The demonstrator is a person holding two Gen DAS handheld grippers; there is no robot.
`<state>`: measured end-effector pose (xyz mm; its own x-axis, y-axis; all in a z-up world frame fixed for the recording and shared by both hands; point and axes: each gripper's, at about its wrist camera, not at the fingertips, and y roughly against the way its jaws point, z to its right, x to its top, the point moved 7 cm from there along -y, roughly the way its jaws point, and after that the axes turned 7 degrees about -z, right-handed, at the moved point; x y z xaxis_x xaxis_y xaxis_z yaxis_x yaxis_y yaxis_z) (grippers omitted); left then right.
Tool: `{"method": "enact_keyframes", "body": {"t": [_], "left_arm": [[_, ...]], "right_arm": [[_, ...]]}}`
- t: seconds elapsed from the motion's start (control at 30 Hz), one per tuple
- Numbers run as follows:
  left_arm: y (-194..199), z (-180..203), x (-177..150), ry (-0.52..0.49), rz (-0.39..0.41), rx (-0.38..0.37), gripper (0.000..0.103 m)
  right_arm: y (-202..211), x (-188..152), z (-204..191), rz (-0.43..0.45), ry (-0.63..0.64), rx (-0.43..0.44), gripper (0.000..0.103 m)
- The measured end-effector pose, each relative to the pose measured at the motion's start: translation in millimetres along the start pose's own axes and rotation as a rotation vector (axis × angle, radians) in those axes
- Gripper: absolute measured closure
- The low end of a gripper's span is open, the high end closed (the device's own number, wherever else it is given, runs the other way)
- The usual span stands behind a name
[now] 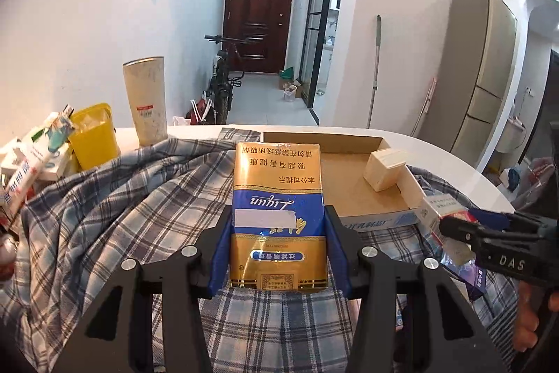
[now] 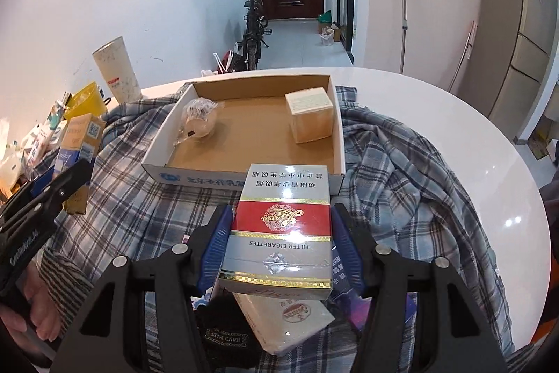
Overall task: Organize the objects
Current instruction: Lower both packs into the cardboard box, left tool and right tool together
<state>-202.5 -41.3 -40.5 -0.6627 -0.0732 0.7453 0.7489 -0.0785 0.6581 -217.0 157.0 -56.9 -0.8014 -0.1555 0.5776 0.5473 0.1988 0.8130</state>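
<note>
My left gripper [image 1: 278,245] is shut on a gold and blue cigarette pack [image 1: 277,215], held above the plaid cloth [image 1: 104,215] just left of the cardboard tray [image 1: 349,194]. My right gripper [image 2: 281,245] is shut on a red and silver cigarette pack [image 2: 279,229], held in front of the tray's [image 2: 244,179] near wall. The tray holds a cream box [image 2: 309,117] at its right and a clear plastic-wrapped item [image 2: 199,121] at its left. The left gripper with its pack also shows in the right wrist view [image 2: 75,163].
A white tumbler [image 1: 146,100], a yellow container [image 1: 93,135] and several boxes [image 1: 31,166] stand at the left. More packs [image 2: 290,320] and a dark pouch [image 2: 227,334] lie under my right gripper. The round white table's [image 2: 454,114] edge curves right.
</note>
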Motion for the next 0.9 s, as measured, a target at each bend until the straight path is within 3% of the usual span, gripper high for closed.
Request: {"method": "enact_keyframes", "body": {"t": [0.3, 0.4, 0.53, 0.7, 0.9], "left_arm": [[10, 20, 14, -0.042, -0.075, -0.04, 0.052], [10, 29, 31, -0.054, -0.082, -0.038, 0.052], [5, 41, 60, -0.015, -0.098, -0.091, 0.052], [-8, 59, 91, -0.021, -0.101, -0.117, 0.052], [-64, 76, 97, -0.028, -0.17, -0.079, 0.052]], "right_arm": [[17, 22, 7, 0.045, -0.022, 0.033, 0.046], [19, 40, 8, 0.059, -0.029, 0.037, 0.046], [13, 64, 9, 0.053, -0.046, 0.053, 0.046], [-20, 74, 18, -0.055, -0.081, 0.085, 0.046], [-65, 71, 22, -0.16, -0.067, 0.044, 0.046]]}}
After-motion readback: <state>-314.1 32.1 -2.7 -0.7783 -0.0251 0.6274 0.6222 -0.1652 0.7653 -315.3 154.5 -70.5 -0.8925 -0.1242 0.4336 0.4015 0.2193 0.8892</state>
